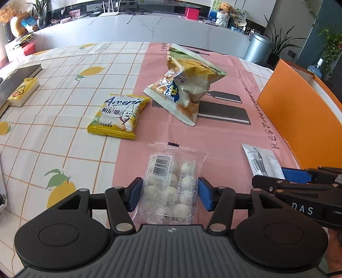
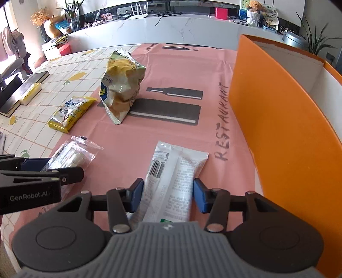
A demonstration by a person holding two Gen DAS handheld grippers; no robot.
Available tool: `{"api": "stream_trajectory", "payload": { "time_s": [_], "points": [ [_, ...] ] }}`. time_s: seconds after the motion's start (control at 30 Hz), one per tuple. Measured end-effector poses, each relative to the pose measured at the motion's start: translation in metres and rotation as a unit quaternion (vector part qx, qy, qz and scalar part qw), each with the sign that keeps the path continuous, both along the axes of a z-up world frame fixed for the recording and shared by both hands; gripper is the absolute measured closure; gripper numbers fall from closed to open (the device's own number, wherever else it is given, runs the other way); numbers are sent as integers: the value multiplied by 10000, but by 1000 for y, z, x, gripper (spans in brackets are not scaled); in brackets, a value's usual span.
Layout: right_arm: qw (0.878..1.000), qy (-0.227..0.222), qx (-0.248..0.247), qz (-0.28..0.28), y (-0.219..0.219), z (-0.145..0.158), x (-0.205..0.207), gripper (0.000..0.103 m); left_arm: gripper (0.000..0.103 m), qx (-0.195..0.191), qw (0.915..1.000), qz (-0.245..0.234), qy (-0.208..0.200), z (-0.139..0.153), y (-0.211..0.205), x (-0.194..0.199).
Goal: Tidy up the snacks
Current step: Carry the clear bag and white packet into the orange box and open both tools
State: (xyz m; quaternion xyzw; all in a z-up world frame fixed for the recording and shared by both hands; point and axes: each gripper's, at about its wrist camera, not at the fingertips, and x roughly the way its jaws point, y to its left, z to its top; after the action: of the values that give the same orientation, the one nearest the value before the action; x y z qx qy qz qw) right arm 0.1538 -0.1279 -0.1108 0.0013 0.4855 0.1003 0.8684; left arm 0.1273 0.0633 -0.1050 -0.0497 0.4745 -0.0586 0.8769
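While both packs sit clamped, left tongs [image 1: 170, 193] pinch the clear pack [image 1: 171, 184] half-closed, right tongs [image 2: 167, 195] squeeze the white pouch [image 2: 175, 181] above the tabletop [image 2: 181, 74], likely bound for the box [image 2: 277, 119] at right.

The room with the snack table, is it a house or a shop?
Probably a home or small office lounge: a table under a lemon-print cloth, a long white counter holding a router and teddy bear, and potted plants.
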Motion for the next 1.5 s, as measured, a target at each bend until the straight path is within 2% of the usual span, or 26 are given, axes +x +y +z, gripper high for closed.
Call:
{"api": "stream_trajectory", "payload": {
  "time_s": [0.23,0.47,0.73,0.97,1.2,1.37,1.5],
  "points": [
    [9993,39,327,-149,-14,19,-34,56,40,-196,9997,-24,-125,23,-8,-21],
    [9976,-380,527,-224,-33,57,-67,56,40,-396,9981,-152,-456,59,-21,-39],
    [9919,-974,740,-350,-75,102,-94,57,40,-405,9921,-763,-905,106,-66,-48],
    [9877,-1304,680,-521,-125,132,-94,57,40,-219,9812,-1515,-1174,135,-125,-32],
    [9875,-1312,451,-744,-183,135,-76,57,40,64,9670,-2266,-1162,131,-185,-7],
    [9902,-1064,311,-855,-217,118,-49,57,40,155,9602,-2594,-1024,121,-217,18],
    [9931,-915,-10,-729,-229,103,-23,57,40,507,9514,-2867,-1002,112,-240,41]
  ]
}}
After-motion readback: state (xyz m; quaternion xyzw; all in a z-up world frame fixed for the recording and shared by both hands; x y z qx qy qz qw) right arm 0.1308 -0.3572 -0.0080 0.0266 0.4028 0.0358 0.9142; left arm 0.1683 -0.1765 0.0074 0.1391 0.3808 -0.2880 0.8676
